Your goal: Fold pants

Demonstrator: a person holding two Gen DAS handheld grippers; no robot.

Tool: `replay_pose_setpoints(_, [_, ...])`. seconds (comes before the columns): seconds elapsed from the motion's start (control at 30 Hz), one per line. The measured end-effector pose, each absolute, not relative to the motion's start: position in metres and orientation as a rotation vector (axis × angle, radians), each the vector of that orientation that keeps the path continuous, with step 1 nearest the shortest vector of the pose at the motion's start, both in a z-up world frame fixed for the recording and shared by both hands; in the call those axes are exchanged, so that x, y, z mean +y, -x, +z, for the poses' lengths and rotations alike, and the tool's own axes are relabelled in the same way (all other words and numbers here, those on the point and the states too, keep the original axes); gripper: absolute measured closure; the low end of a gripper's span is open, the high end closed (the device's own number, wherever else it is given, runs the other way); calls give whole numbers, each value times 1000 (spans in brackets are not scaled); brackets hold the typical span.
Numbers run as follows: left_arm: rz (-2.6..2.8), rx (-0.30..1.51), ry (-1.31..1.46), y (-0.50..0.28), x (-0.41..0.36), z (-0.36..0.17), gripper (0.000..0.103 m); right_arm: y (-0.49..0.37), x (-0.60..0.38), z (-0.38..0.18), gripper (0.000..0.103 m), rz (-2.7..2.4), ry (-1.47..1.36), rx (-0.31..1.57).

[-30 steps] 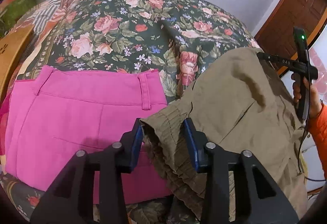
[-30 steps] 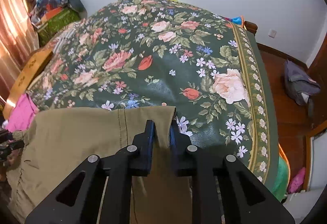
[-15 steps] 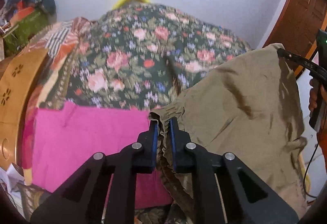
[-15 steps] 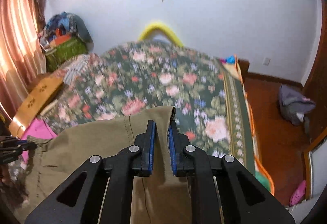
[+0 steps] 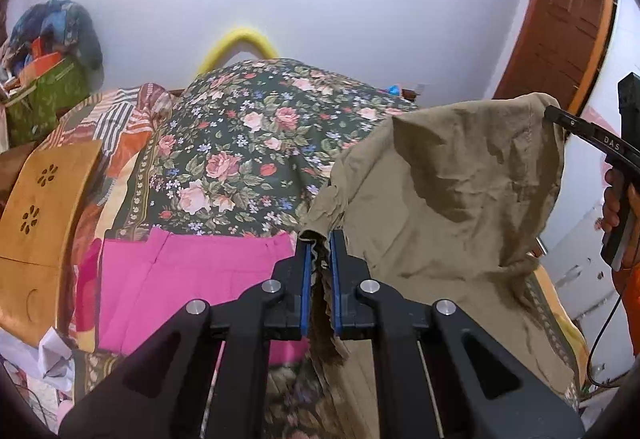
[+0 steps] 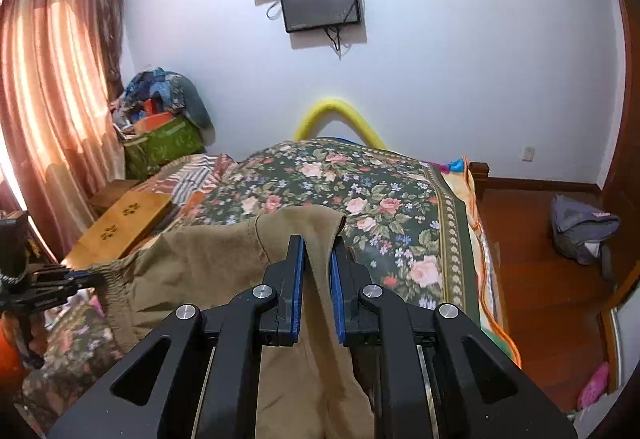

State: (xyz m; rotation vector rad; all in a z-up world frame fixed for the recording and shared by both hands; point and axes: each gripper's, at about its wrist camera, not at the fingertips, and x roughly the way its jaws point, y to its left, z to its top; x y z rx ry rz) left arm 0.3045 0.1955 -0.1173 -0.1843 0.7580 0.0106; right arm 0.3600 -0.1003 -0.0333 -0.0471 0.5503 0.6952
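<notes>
Over the bed (image 5: 256, 143) with its flowery cover, the tan pants (image 5: 452, 199) hang in the air, held up at two spots. Far to the left sits a wooden board (image 5: 44, 207) with little flower holes cut in it. Next to it, pink pants (image 5: 180, 279) lie flat on the bed cover.

Then comes the left tool (image 5: 319, 239). Its two fingers are pressed together on the bunchy, stretchy edge of the tan pants. The cloth runs up and to the right from there, all wrinkly, and droops down in the middle.

At the far right, the right tool (image 5: 550, 113) pinches the other top edge of the tan pants, and a hand (image 5: 618, 203) grips its handle. From the right wrist view, the right tool's blue pads (image 6: 298, 279) squeeze a fold of the tan cloth between them, and the rest of the pants hang down below.

Behind the bed, a yellow tube (image 6: 340, 115) bends over like a rainbow, and a dark screen (image 6: 320, 1) hangs on the white wall.
</notes>
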Motion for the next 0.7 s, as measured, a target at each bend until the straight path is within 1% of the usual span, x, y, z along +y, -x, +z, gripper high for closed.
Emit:
replay_pose_setpoints(0.4, [-38,752,172,-231,162,-96,95,-282,-151,-30,92,696,-1,558])
replay_pose_setpoints(0.7, [-55,779,153,-184,142,-105,95,-240,-183,-47,92,683,-38,593])
